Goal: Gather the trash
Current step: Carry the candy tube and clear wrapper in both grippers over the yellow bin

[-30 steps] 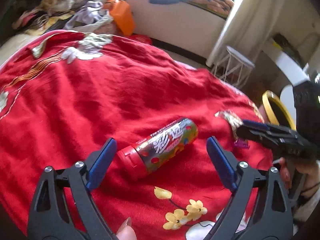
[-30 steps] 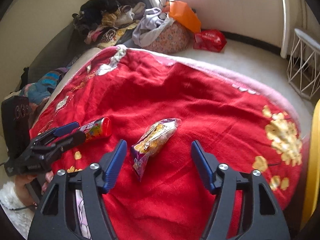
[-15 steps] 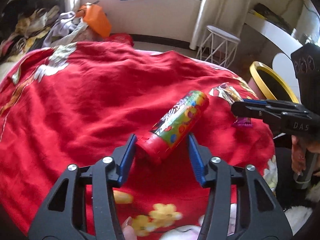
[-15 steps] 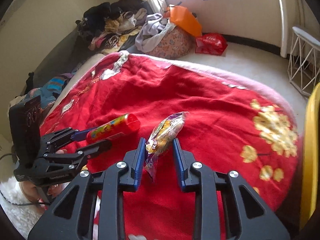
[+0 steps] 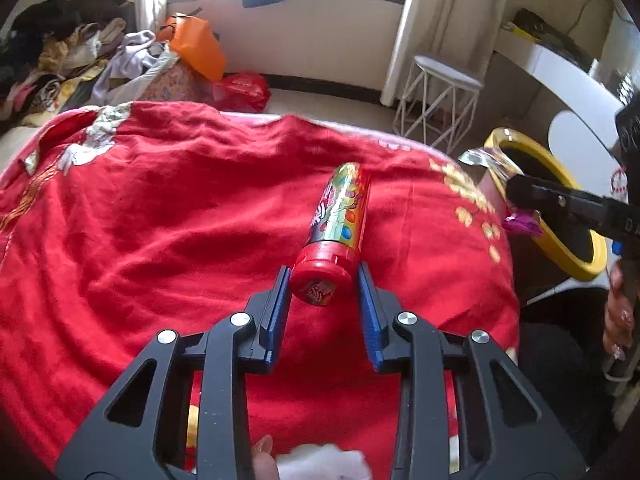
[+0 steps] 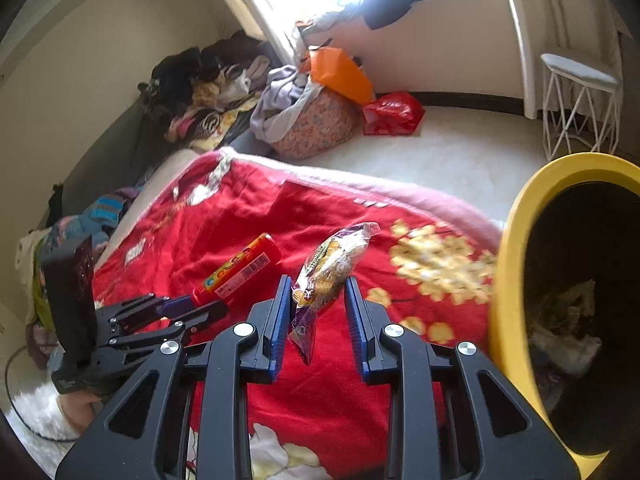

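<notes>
My left gripper is shut on the red cap end of a colourful candy tube and holds it lifted over the red blanket. My right gripper is shut on a crinkly snack wrapper, lifted above the blanket beside the yellow trash bin. In the left wrist view the right gripper holds the wrapper at the bin's rim. In the right wrist view the left gripper holds the tube at the left.
The bin has trash inside. A white wire stool stands on the floor beyond the bed. A pile of clothes, an orange bag and a red bag lie by the far wall.
Both grippers closed on their items and lifted them. Both have swung right towards the yellow bin, which is now much closer.
</notes>
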The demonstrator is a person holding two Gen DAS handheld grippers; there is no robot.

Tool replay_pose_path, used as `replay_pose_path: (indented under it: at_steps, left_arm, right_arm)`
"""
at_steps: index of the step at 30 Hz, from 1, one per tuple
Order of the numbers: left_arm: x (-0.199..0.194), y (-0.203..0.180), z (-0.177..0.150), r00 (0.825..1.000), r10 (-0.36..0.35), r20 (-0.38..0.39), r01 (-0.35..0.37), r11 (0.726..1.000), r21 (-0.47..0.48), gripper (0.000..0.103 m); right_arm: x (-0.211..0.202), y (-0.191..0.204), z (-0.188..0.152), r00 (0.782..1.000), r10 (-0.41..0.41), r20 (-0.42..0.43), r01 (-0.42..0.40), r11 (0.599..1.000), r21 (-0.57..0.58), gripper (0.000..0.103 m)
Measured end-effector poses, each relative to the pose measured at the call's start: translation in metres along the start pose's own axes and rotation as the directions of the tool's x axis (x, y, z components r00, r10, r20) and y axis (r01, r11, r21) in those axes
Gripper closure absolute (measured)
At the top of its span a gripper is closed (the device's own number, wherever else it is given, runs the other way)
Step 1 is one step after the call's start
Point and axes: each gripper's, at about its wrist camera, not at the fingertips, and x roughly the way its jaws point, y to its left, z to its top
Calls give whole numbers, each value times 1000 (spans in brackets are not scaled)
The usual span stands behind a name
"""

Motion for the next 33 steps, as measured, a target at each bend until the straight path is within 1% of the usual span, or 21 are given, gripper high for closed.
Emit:
replay_pose_path:
  at_steps: [2,4,7,12,16,20,24,33]
  left_arm:
    - [-5,-5,5,1000,-3,20,3,1000,-18,78]
    - [-10,-14,10,999,-15,39,16,1000,-13,78]
    - [-17,-27,19,998,-16,63,16,1000,-7,78]
    - [-29,-55,37,992,-71,103,70,997,13,78]
    - [-33,-91,50,984,-129,122,122,990,66,78]
    - [-30,-126,57,976,-180,121,167,980,111,78]
    - [-19,-156,60,971,-216,103,200,969,144,78]
    - [15,-211,67,967,-251,42,241,955,172,80]
  right_arm:
    - [-12,-8,2,1000,-10,26,9,1000,12,77]
    - [-22,-16,6,999,-20,47,19,999,25,77]
    - [-35,-29,8,997,-32,70,28,998,52,77]
    - [-64,-58,9,989,-82,121,69,992,103,77]
    - [-83,-82,8,979,-139,148,118,983,142,77]
    - [-100,-112,2,970,-190,153,157,966,205,77]
    - [-111,-138,-7,962,-232,144,190,947,259,77]
    - [-126,-176,-17,958,-253,137,191,915,355,77]
